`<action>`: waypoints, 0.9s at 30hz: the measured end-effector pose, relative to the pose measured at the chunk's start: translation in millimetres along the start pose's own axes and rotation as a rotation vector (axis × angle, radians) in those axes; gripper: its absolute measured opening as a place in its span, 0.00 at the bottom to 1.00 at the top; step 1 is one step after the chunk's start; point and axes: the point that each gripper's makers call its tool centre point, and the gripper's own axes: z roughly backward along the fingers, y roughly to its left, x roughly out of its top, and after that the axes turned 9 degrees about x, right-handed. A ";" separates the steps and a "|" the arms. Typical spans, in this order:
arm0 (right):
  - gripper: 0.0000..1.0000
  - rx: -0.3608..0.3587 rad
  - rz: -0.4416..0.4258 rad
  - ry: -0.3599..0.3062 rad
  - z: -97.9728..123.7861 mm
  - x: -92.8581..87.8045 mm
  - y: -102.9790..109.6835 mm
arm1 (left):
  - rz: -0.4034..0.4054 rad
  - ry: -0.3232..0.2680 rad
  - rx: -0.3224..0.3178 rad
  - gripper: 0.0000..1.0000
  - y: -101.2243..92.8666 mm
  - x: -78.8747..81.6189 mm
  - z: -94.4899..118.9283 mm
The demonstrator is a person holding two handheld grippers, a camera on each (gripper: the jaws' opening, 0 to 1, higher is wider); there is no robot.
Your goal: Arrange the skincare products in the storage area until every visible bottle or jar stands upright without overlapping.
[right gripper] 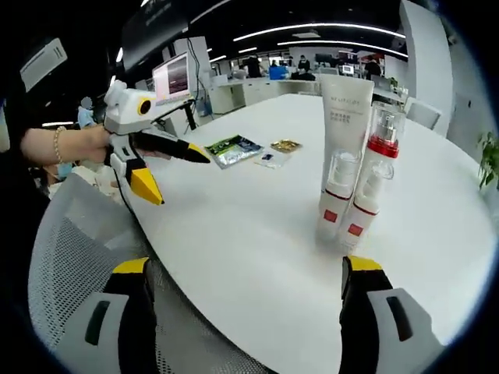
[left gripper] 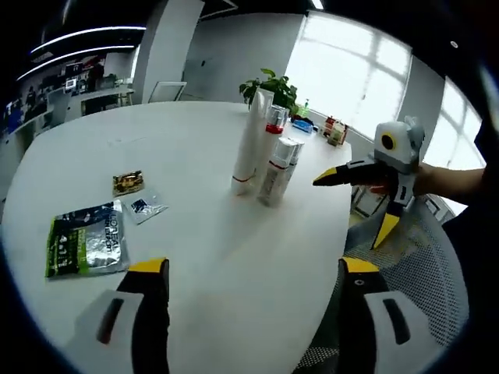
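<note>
In the left gripper view, the white worktop (left gripper: 203,257) carries the bottles as the landmark: a tight group of skincare products stands upright near its far right edge. Well to the left of this group lies a green sachet (left gripper: 86,239) flat on the worktop, and between it and the bottles lie a small blue sachet (left gripper: 143,207) and a small gold sachet (left gripper: 127,182). The group itself has a tall white tube (left gripper: 252,144), a red-capped bottle (left gripper: 274,128) just beside it, and two small white pump bottles (left gripper: 279,170) in front, all touching or nearly touching. Behind the group is a green plant (left gripper: 270,87). The left gripper (left gripper: 253,273) has its jaws wide open and holds nothing, low in front of the group. To the right of the bottles, past the worktop edge and over a mesh chair (left gripper: 421,257), the right gripper (left gripper: 357,202) hangs in a hand, its jaws spread apart and empty. In the right gripper view, the left gripper (right gripper: 178,173) is at the left, well apart from the bottles, with its jaws open; the sachets lie beyond it. The tall white tube (right gripper: 345,132), red-capped bottle (right gripper: 380,148) and pump bottles (right gripper: 349,199) stand upright together at the right. The right gripper (right gripper: 248,273) has its own jaws open and empty, near the worktop (right gripper: 249,234) edge.
</note>
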 end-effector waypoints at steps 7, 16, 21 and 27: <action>0.99 -0.001 0.005 0.021 0.0 -3.1 1.1 | 0.045 -0.006 0.045 0.89 2.9 -7.3 15.6; 0.99 -0.009 0.030 0.040 -0.4 -7.2 0.9 | 0.077 -0.005 0.076 0.96 5.9 -20.4 35.0; 0.99 -0.024 0.040 0.043 -0.2 -7.6 -3.3 | 0.088 -0.005 0.107 0.96 8.6 -25.9 47.5; 0.99 -0.066 0.027 -0.007 3.6 0.2 -13.9 | 0.124 0.019 0.127 0.97 13.3 -36.4 52.0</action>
